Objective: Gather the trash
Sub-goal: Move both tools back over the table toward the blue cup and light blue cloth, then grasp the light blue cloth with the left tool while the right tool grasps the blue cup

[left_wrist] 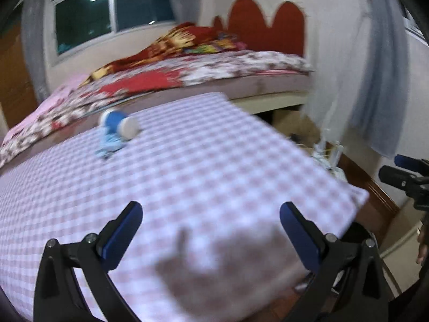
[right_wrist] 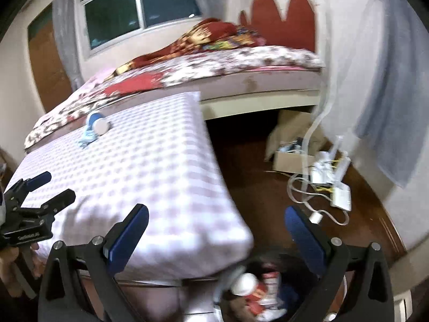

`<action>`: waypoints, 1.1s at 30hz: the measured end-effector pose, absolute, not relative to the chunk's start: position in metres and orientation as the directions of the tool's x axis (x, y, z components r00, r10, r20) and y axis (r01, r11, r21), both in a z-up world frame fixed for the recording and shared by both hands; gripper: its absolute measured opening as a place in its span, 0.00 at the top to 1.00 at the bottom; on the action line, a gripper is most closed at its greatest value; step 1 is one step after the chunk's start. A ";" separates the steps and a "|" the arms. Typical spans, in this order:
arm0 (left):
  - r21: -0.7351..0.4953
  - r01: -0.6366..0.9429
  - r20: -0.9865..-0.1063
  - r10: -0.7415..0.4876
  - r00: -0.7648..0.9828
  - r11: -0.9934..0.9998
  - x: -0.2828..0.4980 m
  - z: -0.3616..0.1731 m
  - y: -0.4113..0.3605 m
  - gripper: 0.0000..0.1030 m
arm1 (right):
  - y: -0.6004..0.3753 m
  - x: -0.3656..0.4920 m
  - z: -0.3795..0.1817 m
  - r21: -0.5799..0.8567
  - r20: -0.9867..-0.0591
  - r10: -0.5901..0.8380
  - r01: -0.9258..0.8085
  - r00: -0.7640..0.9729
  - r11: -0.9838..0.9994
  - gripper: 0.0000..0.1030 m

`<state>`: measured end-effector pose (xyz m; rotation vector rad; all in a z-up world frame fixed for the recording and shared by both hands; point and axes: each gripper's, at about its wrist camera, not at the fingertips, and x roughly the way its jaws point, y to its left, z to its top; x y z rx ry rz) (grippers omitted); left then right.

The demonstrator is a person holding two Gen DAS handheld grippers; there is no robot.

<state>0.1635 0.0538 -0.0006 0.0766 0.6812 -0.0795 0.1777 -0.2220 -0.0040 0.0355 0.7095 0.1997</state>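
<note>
Our left gripper [left_wrist: 210, 230] hangs with its blue-padded fingers [left_wrist: 122, 234] spread wide and nothing between them, above the near part of a desk covered in a pink-and-white checked cloth [left_wrist: 214, 161]. Our right gripper [right_wrist: 215, 237] is likewise released and empty, its fingers [right_wrist: 128, 237] apart over the desk's near right corner, where the cloth drops toward the floor.

Directly below the right gripper, beside that corner, we look down into a dark trash bin [right_wrist: 303, 265] that holds red-and-white wrappers [right_wrist: 264, 289] and a white rounded piece; the blur keeps us from naming them further.

On the far left part of the desk lies a blue-and-white cup [left_wrist: 120, 124] on its side, its white end facing us, touching a crumpled pale blue scrap [left_wrist: 108, 146] just in front of it. Both are well apart from either gripper.

Beyond the desk stands a bed [left_wrist: 241, 67] with a floral sheet, a red patterned blanket [left_wrist: 171, 45] heaped near the red scalloped headboard [left_wrist: 265, 26], and a window [left_wrist: 112, 8] behind. To the right, on the wooden floor [right_wrist: 254, 166], we see an open cardboard box [right_wrist: 291, 158] and a tangle of white cables and adapters [right_wrist: 324, 185] near a pale curtain [right_wrist: 386, 107].
</note>
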 end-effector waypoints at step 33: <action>-0.089 -0.083 -0.740 -0.010 0.673 0.993 0.362 -0.050 0.262 0.76 | 0.089 0.438 -0.038 0.083 -0.737 0.495 -0.665 0.460 0.742 0.07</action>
